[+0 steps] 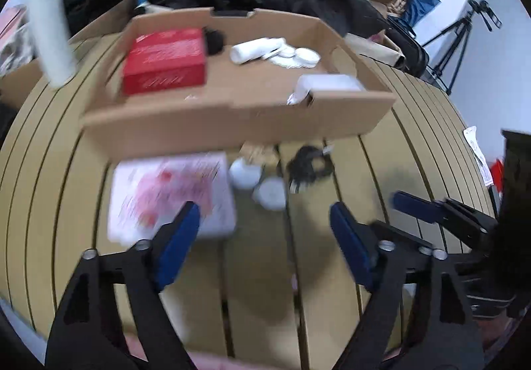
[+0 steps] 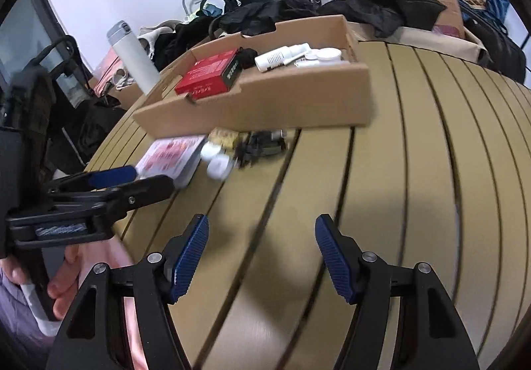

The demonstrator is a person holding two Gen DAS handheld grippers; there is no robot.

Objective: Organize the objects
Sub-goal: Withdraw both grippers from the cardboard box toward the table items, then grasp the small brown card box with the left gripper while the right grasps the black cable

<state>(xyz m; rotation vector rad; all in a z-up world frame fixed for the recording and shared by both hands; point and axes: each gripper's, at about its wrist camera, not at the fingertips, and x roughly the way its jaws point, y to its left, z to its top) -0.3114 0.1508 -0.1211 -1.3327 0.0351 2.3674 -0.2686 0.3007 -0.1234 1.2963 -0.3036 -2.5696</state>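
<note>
Both grippers (image 1: pixel 264 214) (image 2: pixel 262 230) spread, empty; only R view shows hand (image 2: pixel 63 283); tripod (image 1: pixel 461 38) L-only.

Tan slatted tabletop (image 2: pixel 398 171) with dark grooves
A shallow brown cardboard tray (image 2: pixel 265 104) sits on it; just before the tray lie a flat white-and-pink printed box (image 1: pixel 169 194), two small round white containers (image 1: pixel 259 184) and a tangled black cord (image 1: pixel 308 166)

Open cardboard tray (image 1: pixel 232 124) holding red box (image 1: pixel 164 61) and white bottle (image 1: pixel 257 49), pink-printed white box (image 1: pixel 171 195), two white jars (image 1: pixel 255 182), black cable (image 1: pixel 308 167) lying just before it
</note>
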